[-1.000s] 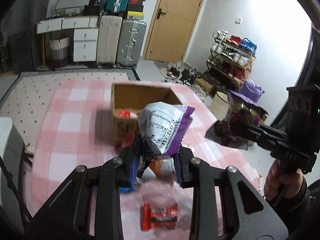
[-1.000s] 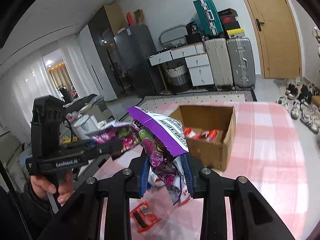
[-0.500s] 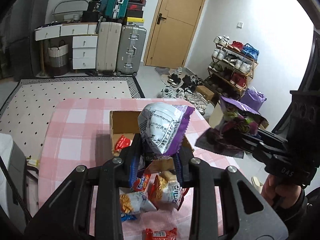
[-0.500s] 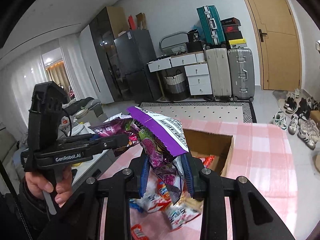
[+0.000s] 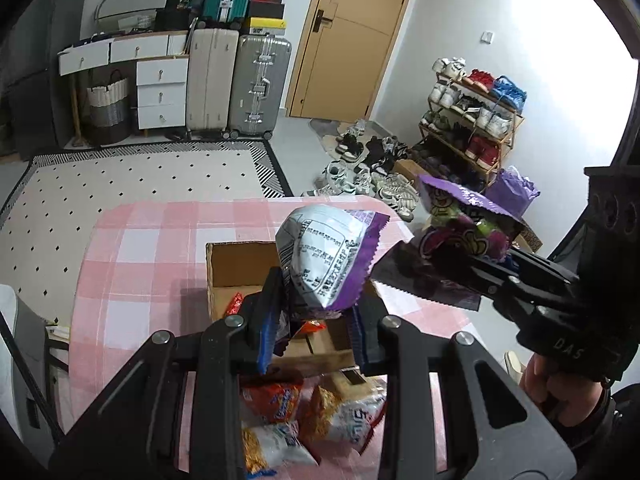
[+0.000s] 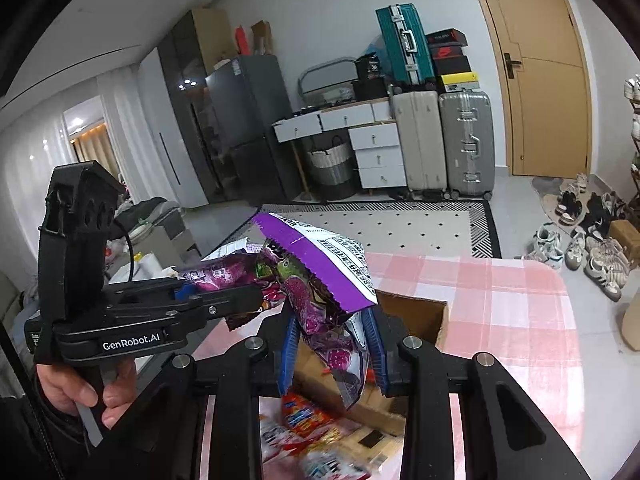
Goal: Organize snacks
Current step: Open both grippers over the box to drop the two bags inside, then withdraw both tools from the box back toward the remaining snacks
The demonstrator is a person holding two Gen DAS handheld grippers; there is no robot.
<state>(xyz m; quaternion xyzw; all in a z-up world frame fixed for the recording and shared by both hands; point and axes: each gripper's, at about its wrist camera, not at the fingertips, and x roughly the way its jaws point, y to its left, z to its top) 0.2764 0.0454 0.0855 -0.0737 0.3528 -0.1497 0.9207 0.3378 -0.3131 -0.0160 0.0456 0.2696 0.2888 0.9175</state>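
My left gripper (image 5: 314, 322) is shut on a purple and silver snack bag (image 5: 324, 256), held high above the open cardboard box (image 5: 236, 258). My right gripper (image 6: 332, 350) is shut on a second purple snack bag (image 6: 320, 276), also held above the box (image 6: 416, 312). In the left wrist view the right gripper (image 5: 440, 268) and its bag (image 5: 464, 224) hang to the right. In the right wrist view the left gripper (image 6: 256, 296) and its bag (image 6: 224, 276) are at the left. Red packets (image 5: 234, 304) lie inside the box.
The table has a pink checked cloth (image 5: 140, 264). Several loose snack packets (image 5: 296, 420) lie on it in front of the box. Suitcases (image 5: 236, 84), white drawers (image 5: 160, 92), a shoe rack (image 5: 468, 120) and a door (image 5: 348, 36) stand beyond.
Both grippers have risen and pulled back with their bags. The box and table now sit lower and farther in view, and more loose packets show in front of the box.
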